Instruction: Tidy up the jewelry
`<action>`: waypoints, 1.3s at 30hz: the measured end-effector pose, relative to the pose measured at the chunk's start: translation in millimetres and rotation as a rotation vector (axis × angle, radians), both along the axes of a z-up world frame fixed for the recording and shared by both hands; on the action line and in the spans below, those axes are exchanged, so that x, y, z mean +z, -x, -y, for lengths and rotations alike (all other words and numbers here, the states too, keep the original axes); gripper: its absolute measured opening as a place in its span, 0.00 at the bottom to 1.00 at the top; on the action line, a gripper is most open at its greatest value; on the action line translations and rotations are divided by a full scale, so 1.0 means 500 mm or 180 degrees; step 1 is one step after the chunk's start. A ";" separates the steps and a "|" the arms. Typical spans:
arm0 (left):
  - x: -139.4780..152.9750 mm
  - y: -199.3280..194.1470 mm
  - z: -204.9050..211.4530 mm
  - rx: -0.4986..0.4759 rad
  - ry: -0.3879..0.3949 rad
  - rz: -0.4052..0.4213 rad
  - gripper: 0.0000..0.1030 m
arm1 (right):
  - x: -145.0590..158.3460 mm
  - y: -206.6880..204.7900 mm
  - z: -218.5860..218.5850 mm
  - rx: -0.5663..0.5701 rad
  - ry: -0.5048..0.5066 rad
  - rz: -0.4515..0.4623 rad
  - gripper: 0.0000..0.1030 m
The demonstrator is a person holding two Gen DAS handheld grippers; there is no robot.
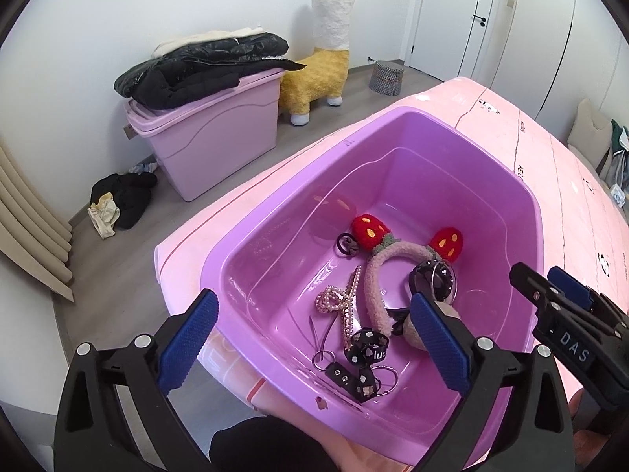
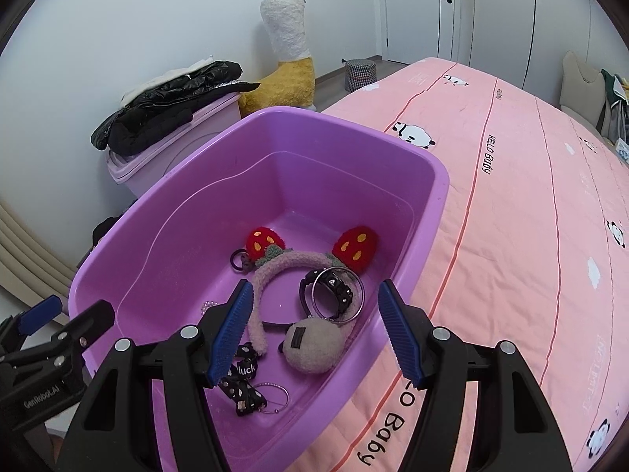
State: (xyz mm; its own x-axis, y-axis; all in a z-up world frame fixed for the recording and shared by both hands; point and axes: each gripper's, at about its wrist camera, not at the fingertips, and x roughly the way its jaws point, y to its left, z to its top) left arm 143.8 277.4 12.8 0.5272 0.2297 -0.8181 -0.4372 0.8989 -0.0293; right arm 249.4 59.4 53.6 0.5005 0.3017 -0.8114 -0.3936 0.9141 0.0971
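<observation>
A purple plastic tub (image 1: 487, 157) (image 2: 354, 126) sits on the pink bed. It holds a fluffy headband with red strawberry ears (image 1: 371, 232) (image 2: 291, 259), a pearl hair clip (image 1: 338, 299), a black watch with a silver bangle (image 1: 432, 279) (image 2: 338, 291), a black printed strap with rings (image 1: 365, 358) (image 2: 243, 381), a black hair tie (image 1: 346, 244) (image 2: 238, 257) and a beige plush piece (image 2: 314, 344). My left gripper (image 1: 314, 342) is open above the tub's near side. My right gripper (image 2: 314, 330) is open above the tub's near right part, empty.
The pink bedsheet (image 2: 530, 236) stretches right and back. On the floor stand a lidded pink storage box (image 1: 212, 133) with a black jacket (image 1: 196, 67) on it, a yellow alpaca toy (image 1: 322, 63), a checked stool (image 1: 387, 76) and dark clothes (image 1: 122, 200).
</observation>
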 end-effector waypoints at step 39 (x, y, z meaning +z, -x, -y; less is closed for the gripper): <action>0.012 0.025 0.038 -0.0062 -0.0048 -0.0014 0.93 | 0.010 0.086 0.055 -0.0084 -0.0072 0.0134 0.61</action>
